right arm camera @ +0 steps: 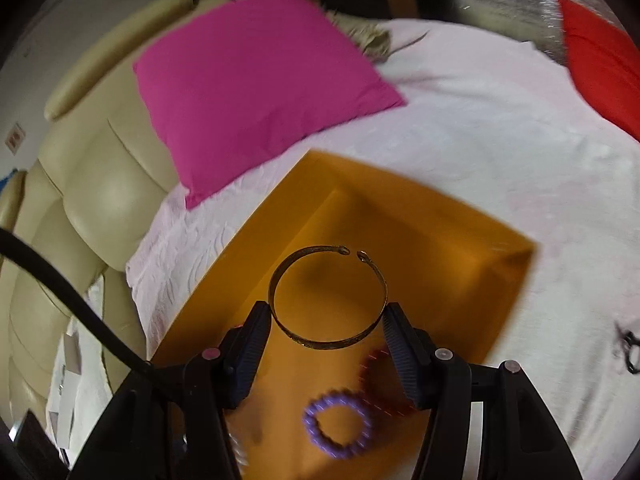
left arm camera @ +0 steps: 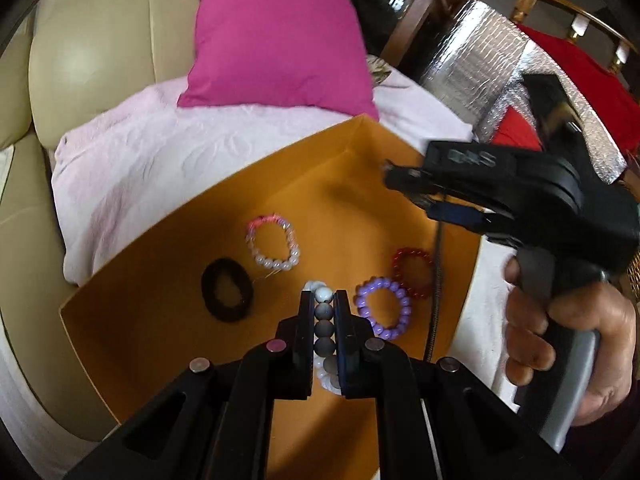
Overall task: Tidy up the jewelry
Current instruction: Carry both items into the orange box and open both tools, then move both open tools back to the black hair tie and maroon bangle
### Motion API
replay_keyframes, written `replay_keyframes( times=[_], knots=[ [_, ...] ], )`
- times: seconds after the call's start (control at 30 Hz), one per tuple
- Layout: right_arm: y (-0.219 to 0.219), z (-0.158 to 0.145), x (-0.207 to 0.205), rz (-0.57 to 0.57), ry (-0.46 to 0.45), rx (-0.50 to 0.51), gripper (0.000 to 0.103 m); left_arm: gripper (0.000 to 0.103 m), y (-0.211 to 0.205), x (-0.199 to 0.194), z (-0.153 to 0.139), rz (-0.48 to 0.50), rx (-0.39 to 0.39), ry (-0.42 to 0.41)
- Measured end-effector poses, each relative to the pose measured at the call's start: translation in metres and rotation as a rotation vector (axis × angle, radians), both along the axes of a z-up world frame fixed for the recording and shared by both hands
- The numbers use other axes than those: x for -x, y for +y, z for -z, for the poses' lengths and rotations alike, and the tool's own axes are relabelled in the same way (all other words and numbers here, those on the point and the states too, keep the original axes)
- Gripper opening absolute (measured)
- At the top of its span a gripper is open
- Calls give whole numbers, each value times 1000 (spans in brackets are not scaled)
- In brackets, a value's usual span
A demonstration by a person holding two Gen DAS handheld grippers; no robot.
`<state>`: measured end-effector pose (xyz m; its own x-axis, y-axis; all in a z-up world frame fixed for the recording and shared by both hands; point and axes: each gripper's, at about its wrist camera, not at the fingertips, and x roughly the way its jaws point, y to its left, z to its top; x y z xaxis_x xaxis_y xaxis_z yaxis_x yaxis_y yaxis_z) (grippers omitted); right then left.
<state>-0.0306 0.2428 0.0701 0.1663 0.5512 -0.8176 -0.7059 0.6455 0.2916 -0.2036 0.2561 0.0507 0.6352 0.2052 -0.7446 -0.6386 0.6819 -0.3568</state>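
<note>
Your box [left arm camera: 168, 280] already holds four pieces: a black hair tie [left arm camera: 227, 295], a pink-and-white bracelet [left arm camera: 273, 247], a purple bracelet [left arm camera: 379, 307] and a red bracelet [left arm camera: 413, 273], all lying loose on the orange floor, the purple and red ones touching. So a good part of the sorting looks done.

Two more are on their way. Your left gripper [left arm camera: 324, 316] is pinched nearly together on a grey-and-white bead bracelet [left arm camera: 324, 322], hanging over the near part of the box. Your right gripper [right arm camera: 326, 334] holds a bronze cuff [right arm camera: 329, 297] across its width, pads pressing on its two sides, above the box's far half.

Both still need setting down inside. On the bedspread [right arm camera: 460, 128], near the right view's edge, a small dark item [right arm camera: 629, 350] lies outside the box; it's too blurred to tell what it is, but it may be left to collect.
</note>
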Motion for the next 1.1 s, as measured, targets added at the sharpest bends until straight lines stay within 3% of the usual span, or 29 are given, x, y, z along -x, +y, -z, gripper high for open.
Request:
replay_keyframes(
  times=[0.17, 0.37, 0.4, 0.43, 0.5, 0.53, 0.67, 0.87, 1.1],
  knots=[
    [35, 28, -3, -13, 47, 102, 61, 10, 9, 0, 19, -7, 85, 46],
    [46, 46, -14, 27, 114, 133, 67, 10, 17, -2, 28, -41, 97, 98],
    [45, 45, -16, 32, 122, 123, 68, 16, 17, -3, 29, -45, 98, 109],
    [43, 44, -17, 35, 132, 111, 69, 32, 17, -4, 30, -51, 92, 126],
    [37, 39, -20, 45, 141, 89, 69, 51, 16, -6, 29, -63, 77, 133],
    [31, 35, -22, 51, 141, 66, 69, 52, 14, -6, 26, -67, 63, 126],
    [-2, 9, -25, 76, 92, -46, 69, 66, 1, -10, 7, -89, -64, 93],
    [-101, -46, -31, 184, -68, -225, 67, 70, -34, -24, -20, -82, -295, 73],
    [-244, -59, -37, 371, -165, -257, 65, 77, -85, -52, -44, -50, -510, 27]
  ],
)
